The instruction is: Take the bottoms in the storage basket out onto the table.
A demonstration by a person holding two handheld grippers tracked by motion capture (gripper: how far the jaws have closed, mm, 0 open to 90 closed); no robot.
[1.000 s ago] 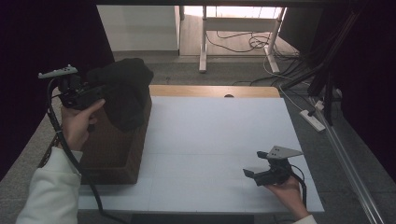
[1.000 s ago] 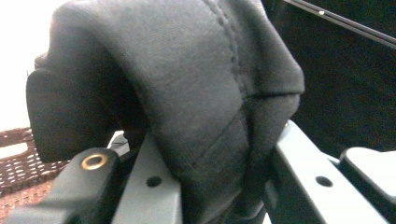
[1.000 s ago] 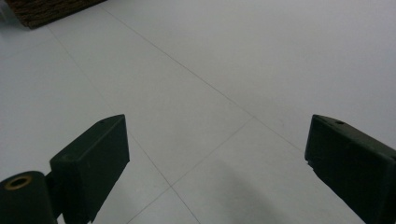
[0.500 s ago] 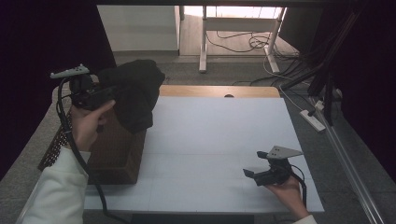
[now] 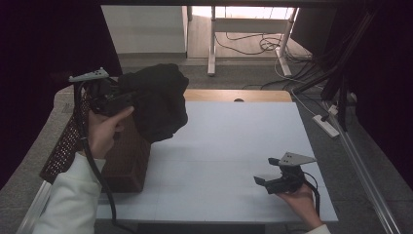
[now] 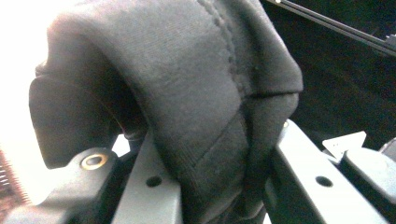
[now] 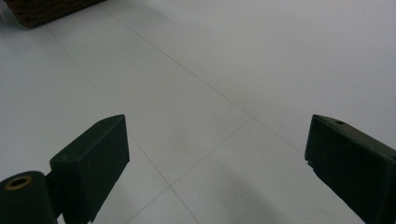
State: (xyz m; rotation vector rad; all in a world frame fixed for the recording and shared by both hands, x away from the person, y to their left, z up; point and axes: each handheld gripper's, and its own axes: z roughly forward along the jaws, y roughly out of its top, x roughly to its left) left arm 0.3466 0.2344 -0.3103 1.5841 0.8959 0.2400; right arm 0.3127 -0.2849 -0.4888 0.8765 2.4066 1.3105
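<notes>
A bunched black garment (image 5: 160, 100) hangs in the air at the left, above the brown basket (image 5: 122, 161) and the left edge of the white table top (image 5: 234, 136). My left gripper (image 5: 127, 97) is shut on it. In the left gripper view the thick dark cloth (image 6: 196, 93) is pinched between both jaws of the left gripper (image 6: 219, 186). My right gripper (image 5: 267, 171) rests low over the table near the front right, held by a hand. In the right gripper view the right gripper (image 7: 215, 158) stands open, with bare white table (image 7: 233, 70) between its jaws.
The brown basket stands at the table's left edge, and its corner (image 7: 42, 11) appears far off in the right gripper view. A white power strip (image 5: 325, 125) lies past the table's right side. Cables and desk legs (image 5: 212, 44) are on the floor behind.
My left gripper has carried the black garment to the right, from above the basket toward the table top. The right gripper has stayed put.
</notes>
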